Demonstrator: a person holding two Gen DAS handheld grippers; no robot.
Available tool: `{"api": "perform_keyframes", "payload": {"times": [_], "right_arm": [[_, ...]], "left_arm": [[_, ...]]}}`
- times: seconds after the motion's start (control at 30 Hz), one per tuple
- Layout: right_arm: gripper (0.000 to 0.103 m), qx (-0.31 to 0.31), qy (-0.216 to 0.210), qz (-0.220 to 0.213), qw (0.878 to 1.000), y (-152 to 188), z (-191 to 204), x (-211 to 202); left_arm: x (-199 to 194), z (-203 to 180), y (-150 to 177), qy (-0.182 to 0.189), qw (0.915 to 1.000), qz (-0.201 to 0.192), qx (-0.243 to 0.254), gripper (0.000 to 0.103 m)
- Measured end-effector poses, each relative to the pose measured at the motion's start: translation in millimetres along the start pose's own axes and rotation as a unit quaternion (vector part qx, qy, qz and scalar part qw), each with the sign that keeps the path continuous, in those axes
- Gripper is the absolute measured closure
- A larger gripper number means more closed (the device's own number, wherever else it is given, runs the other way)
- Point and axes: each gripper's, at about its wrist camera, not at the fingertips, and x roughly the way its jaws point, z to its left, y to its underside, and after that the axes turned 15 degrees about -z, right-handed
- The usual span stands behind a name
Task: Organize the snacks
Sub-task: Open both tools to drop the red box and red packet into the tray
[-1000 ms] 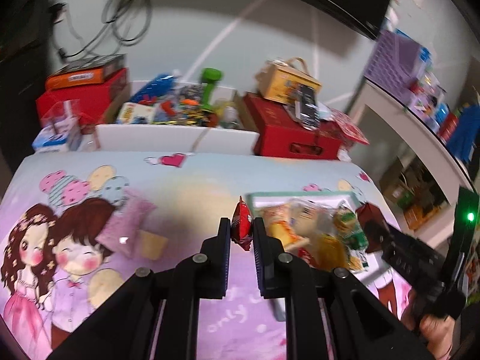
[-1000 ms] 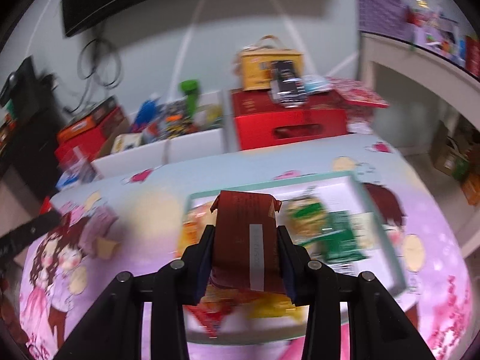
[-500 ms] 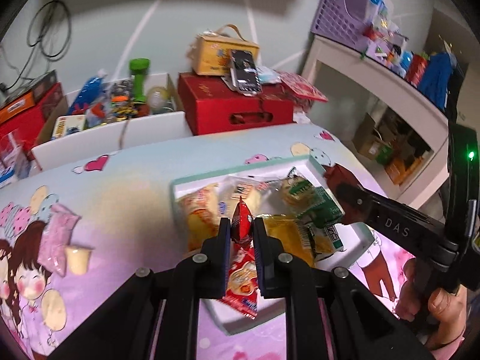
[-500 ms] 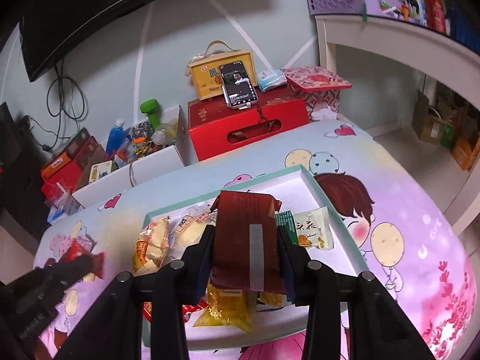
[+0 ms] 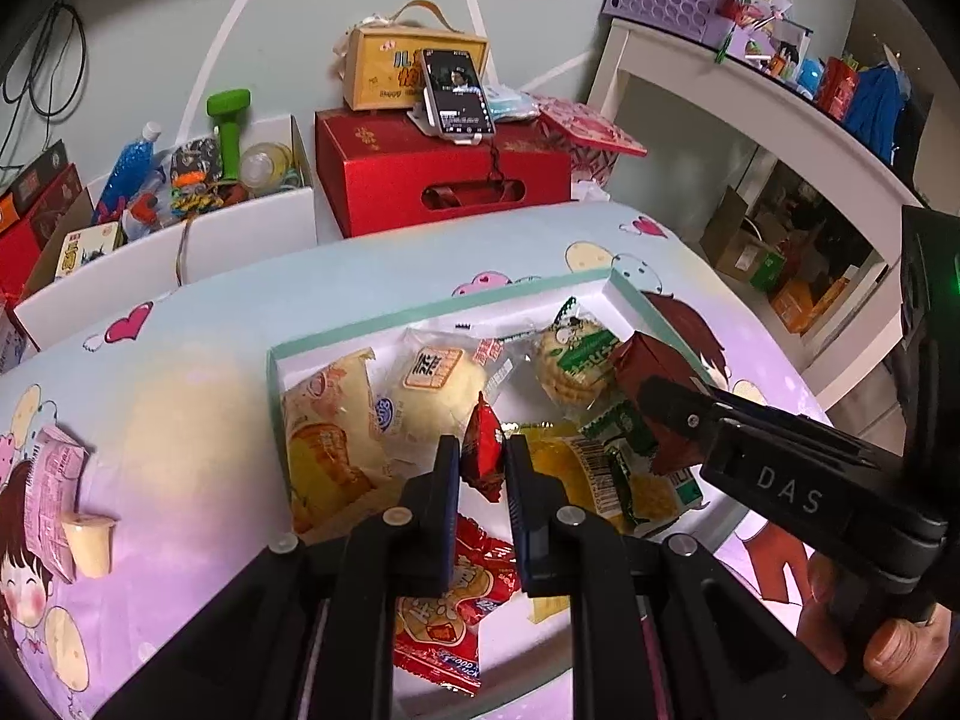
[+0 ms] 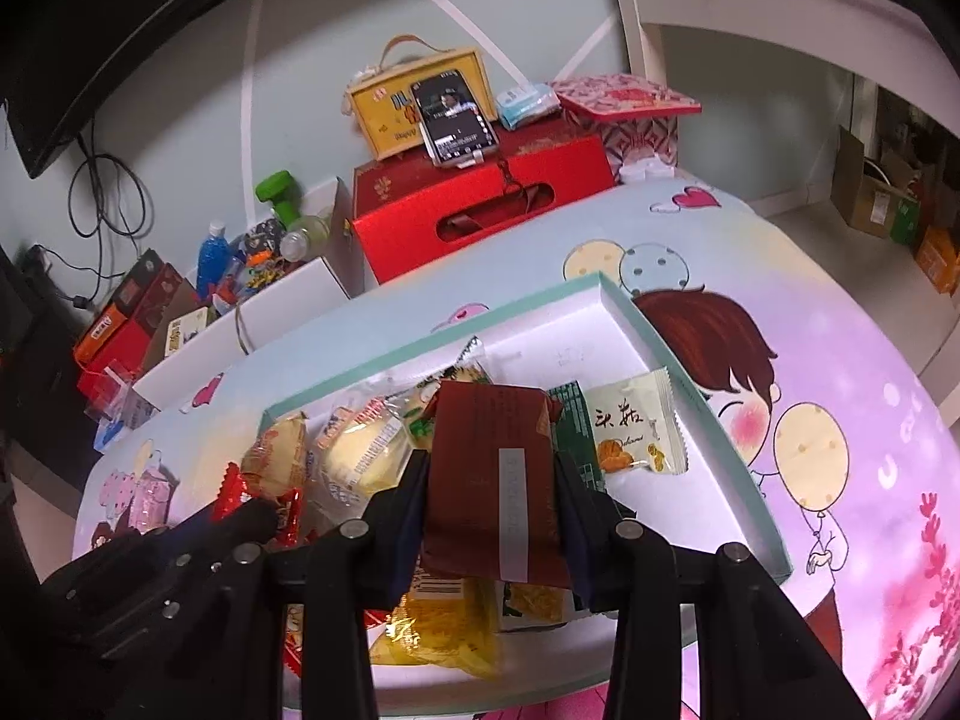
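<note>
A small red packet (image 5: 483, 450) is pinched between the fingers of the left tool (image 5: 483, 468), which is closed on it and held above the near left part of the tray (image 5: 420, 315). In the right wrist view the same packet (image 6: 288, 510) is seen at the tip of the left tool (image 6: 264, 516), over the tray's left end.

A dark red pack (image 6: 495, 480) is clamped flat between the fingers of the right tool (image 6: 495, 498), closed on its two sides. It is held above the middle of the tray (image 6: 660, 330). In the left wrist view the pack (image 5: 651, 381) is seen at the tip of the right tool (image 5: 657, 402), over the tray's right part.

The tray is set on a desk (image 6: 810, 276) covered with a cartoon cloth. Several snacks are lying in the tray: a bread bag (image 5: 327, 420) at the left, a pale bun (image 5: 432, 390) beside it, a green cookie pack (image 5: 576, 354) farther back, a yellow bag (image 6: 444, 630) at the near edge, and a white sachet (image 6: 636, 432) to the right. A red wrapper (image 5: 456, 612) is lying at the near edge under the left tool.

Outside the tray, a pink pouch (image 5: 51, 480) and a jelly cup (image 5: 90, 543) are lying on the desk at the left, touching each other.
</note>
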Motion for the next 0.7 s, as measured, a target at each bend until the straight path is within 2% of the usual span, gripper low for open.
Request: {"api": "perform_keyframes", "payload": {"times": [0.07, 0.13, 0.37, 0.43, 0.5, 0.53, 0.7], "right_arm": [[0.060, 0.004, 0.000, 0.005, 1.000, 2.1, -2.4, 3.2], [0.059, 0.007, 0.002, 0.006, 1.000, 2.3, -4.2, 4.3], [0.058, 0.015, -0.002, 0.012, 1.000, 1.6, -6.0, 4.1], [0.057, 0.013, -0.002, 0.010, 1.000, 0.6, -5.3, 2.2], [0.041, 0.013, -0.006, 0.009, 1.000, -0.7, -4.1, 0.3], [0.027, 0.014, -0.006, 0.005, 1.000, -1.3, -4.0, -1.0], [0.024, -0.002, 0.004, 0.005, 1.000, -0.2, -0.2, 0.1]], "left_arm": [[1.5, 0.5, 0.4, -0.005, 1.0000, 0.006, 0.000, 0.078], [-0.3, 2.2, -0.3, -0.006, 0.9999, 0.005, -0.007, 0.054], [-9.8, 9.8, -6.0, -0.021, 0.9996, 0.003, -0.016, 0.053], [-13.6, 14.5, -8.9, -0.031, 0.9993, 0.001, -0.023, 0.049], [-17.1, 20.0, -11.7, -0.047, 0.9985, 0.000, -0.028, 0.038], [-19.2, 23.4, -13.3, -0.056, 0.9980, -0.003, -0.029, 0.036], [-24.3, 41.7, -14.0, -0.089, 0.9951, -0.007, -0.044, 0.030]]}}
